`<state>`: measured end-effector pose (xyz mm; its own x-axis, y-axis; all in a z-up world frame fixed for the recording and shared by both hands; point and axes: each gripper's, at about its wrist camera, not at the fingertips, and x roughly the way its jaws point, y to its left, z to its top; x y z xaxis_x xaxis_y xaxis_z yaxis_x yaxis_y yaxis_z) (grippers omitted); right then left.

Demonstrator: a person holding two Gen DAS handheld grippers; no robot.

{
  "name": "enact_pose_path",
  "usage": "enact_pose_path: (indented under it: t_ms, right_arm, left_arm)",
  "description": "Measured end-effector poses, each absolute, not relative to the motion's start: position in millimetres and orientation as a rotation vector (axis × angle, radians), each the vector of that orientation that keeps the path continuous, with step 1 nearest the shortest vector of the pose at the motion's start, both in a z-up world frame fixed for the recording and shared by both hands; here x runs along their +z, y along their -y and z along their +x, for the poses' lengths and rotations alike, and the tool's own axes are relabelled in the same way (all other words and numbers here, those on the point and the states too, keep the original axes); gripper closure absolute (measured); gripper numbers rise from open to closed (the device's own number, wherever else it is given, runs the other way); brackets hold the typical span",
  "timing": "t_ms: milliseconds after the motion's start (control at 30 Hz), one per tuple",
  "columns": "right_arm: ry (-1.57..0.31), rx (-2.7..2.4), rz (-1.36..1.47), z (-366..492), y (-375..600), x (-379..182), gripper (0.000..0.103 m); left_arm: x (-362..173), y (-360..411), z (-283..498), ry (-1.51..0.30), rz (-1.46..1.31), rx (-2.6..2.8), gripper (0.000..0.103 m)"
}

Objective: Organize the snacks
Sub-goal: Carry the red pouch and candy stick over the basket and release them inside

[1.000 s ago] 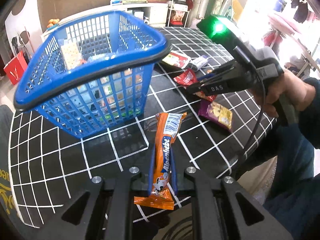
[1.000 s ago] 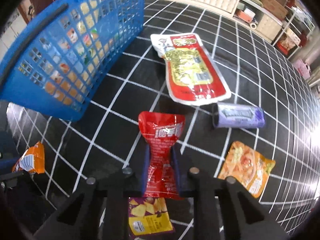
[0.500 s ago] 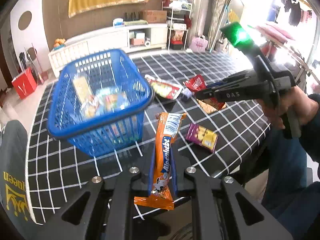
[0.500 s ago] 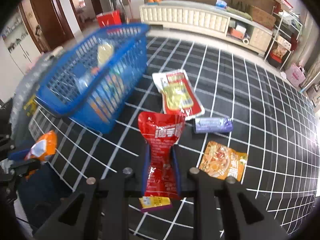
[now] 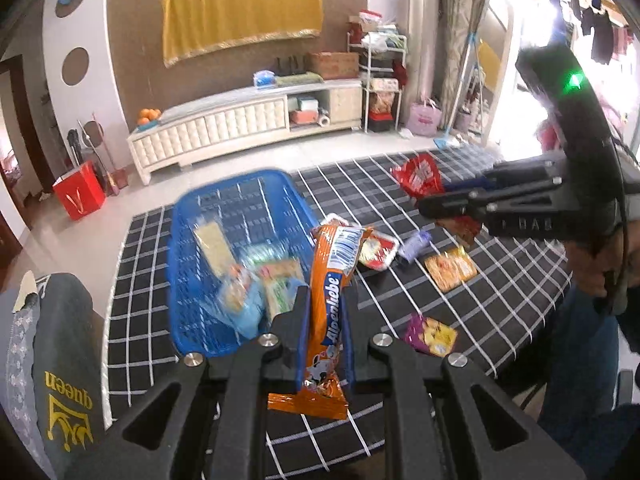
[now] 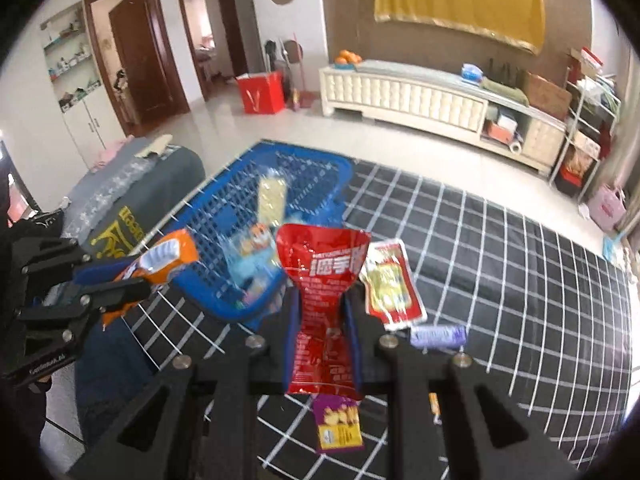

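1. Right, my left gripper [image 5: 325,322] is clamped on the orange Alpenliebe packet [image 5: 330,308], which stands upright between the fingers, held above the near edge of the table [image 5: 520,280].
2. My right gripper [image 6: 322,326] is closed on a red snack pouch [image 6: 324,280], also held up in the air.
3. The blue basket [image 5: 182,280] sits on the left part of the black checked table with several packets already inside.
4. Right of the basket lie a red-and-yellow sachet [image 6: 390,280], a small purple wrapper [image 6: 438,336] and an orange packet [image 5: 450,268].
5. A purple snack bag [image 5: 430,336] lies near the table's close edge.
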<state>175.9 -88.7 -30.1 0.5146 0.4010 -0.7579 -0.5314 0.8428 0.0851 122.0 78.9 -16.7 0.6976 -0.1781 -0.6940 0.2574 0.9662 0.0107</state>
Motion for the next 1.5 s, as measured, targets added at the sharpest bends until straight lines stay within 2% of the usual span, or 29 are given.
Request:
enact_pose_path:
  t_ms: [167,400,733,1133,1167,1200,1267,1500]
  right_arm:
    - [-0.864,0.615,-0.146,193,70,-28,0.077]
    - [-0.89,0.645,-0.132,216,43,-36,0.077]
    - [-0.979,0.65,-0.122,259,11,-60,0.077]
    - [-1.058,0.664,-0.133,263,-7,-85,0.077]
    - [-1.059,0.662,-0.134,263,-8,-85,0.077]
    - [-1.059,0.66,-0.134,262,-8,-85,0.077]
    - [-1.058,0.656,-0.133,261,-5,-83,0.077]
    - [-1.039,0.648,-0.135,257,-5,-70,0.077]
  left_arm:
    - [0,-95,146,-0.746,0.105,-0.2,0.09]
    - [-3,-129,190,-0.792,0.03,-0.123,0.09]
    - [-39,-163,241,-0.903,-0.066,-0.074,0.09]
    - [-77,-151,237,-1.008,-0.073,-0.112,0.09]
    - [-77,-149,236,-1.004,-0.063,-0.115,0.082]
    - [-77,-147,235,-0.999,-0.057,-0.119,0.068]
    - [-72,-145,232,-0.972,-0.048,-0.11,0.052]
    - [-58,-157,228,-0.934,-0.067,-0.069,0.051]
